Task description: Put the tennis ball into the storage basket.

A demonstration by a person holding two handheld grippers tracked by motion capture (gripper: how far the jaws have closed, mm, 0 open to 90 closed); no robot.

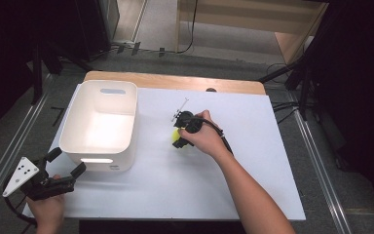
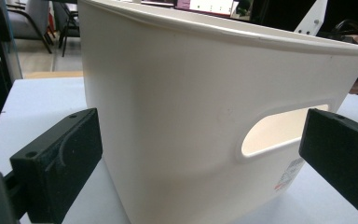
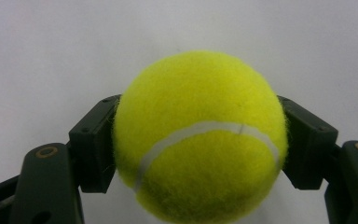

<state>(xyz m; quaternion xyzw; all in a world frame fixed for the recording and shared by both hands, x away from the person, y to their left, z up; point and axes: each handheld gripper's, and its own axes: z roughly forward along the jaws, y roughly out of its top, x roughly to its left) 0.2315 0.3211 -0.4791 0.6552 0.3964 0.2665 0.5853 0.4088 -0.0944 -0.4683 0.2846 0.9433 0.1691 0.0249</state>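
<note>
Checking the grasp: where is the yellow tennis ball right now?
The yellow tennis ball sits clamped in the right gripper on the white table, right of the white plastic bin.

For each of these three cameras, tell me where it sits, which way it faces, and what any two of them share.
High view: above the person's side, looking forward and down on the white table; both forearms show.
Left gripper view: rides the left hand-held gripper, facing the white bin between open jaws.
Right gripper view: rides the right hand-held gripper, looking down at the tennis ball it clamps.
Shared: bin and ball also appear from above.
</note>
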